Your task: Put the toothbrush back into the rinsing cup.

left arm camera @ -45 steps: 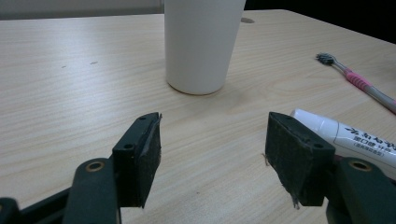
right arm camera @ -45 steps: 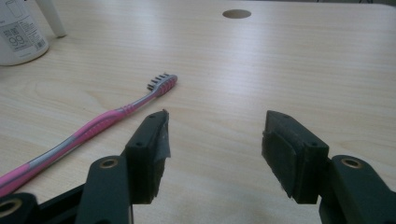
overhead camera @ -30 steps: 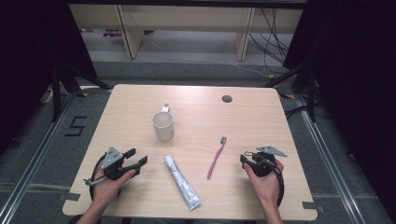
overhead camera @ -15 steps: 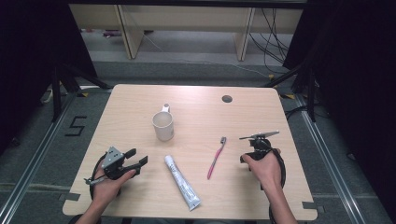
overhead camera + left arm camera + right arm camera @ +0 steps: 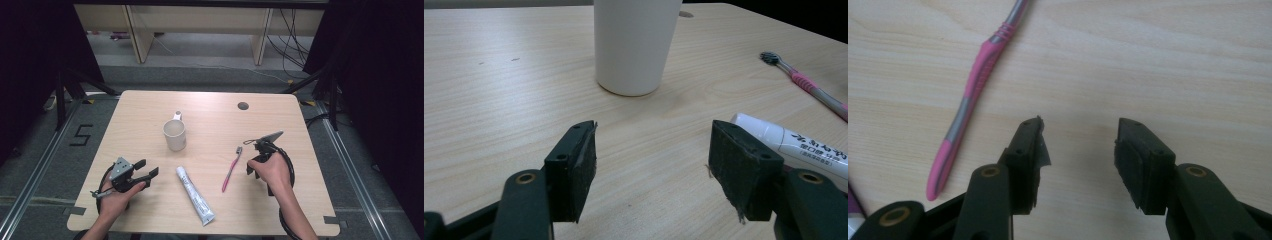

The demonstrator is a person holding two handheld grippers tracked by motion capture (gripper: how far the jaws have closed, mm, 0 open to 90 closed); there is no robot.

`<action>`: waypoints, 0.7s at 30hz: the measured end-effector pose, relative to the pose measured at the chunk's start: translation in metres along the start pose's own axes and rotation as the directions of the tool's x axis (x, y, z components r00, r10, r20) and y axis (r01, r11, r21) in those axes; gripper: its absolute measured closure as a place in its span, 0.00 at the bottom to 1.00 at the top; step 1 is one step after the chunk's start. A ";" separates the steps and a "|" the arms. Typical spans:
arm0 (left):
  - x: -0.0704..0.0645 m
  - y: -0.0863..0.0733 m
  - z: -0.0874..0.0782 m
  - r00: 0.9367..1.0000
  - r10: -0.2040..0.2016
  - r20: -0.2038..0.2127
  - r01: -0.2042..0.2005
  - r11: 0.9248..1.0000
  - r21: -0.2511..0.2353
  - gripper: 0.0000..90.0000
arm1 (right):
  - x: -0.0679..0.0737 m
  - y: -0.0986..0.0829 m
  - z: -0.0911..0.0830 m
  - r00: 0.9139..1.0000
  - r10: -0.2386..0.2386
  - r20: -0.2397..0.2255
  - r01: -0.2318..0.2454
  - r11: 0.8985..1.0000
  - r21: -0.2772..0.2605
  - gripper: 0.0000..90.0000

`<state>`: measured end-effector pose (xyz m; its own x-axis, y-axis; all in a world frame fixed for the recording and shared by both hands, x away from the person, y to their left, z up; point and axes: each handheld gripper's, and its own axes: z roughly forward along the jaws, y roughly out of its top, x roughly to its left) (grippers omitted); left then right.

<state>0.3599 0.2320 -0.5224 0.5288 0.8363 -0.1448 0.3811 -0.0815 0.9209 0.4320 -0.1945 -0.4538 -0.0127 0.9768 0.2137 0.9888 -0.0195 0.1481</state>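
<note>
Right gripper [image 5: 252,150] near table's [image 5: 300,130] right side, tilted down, just right of toothbrush [image 5: 230,170]; not touching it. Jaws apart, moderate gap, nothing between; bare wood beneath in right gripper view. Toothbrush lies flat, pink handle, bristle end toward far edge. Left gripper [image 5: 146,169] low at near left, jaws wide, empty, facing cup [image 5: 175,135]. Toothpaste [image 5: 195,195] lies between grippers, near front edge.

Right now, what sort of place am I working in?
Likely a lab recording station, not a bathroom: a bare wooden table with a cable hole, black curtains at the sides, and loose cables on the floor.
</note>
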 end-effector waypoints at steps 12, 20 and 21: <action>0.000 0.000 0.000 1.000 -0.005 0.002 0.005 1.000 -0.001 0.39 | 0.020 0.014 0.008 0.998 0.046 0.048 -0.049 0.998 0.050 0.63; 0.000 0.000 0.000 1.000 -0.011 0.005 0.011 1.000 -0.005 0.39 | 0.034 0.021 0.009 0.998 -0.013 0.055 0.009 0.998 0.064 0.62; 0.001 0.000 0.000 1.000 -0.011 0.012 0.011 1.000 -0.011 0.39 | 0.036 0.022 0.010 0.999 -0.011 0.050 0.008 0.998 0.061 0.62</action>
<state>0.3605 0.2324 -0.5230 0.5334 0.8308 -0.1590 0.3787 -0.0665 0.9231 0.4548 -0.1573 -0.4520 -0.0163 0.9865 0.1630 0.9959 0.0015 0.0908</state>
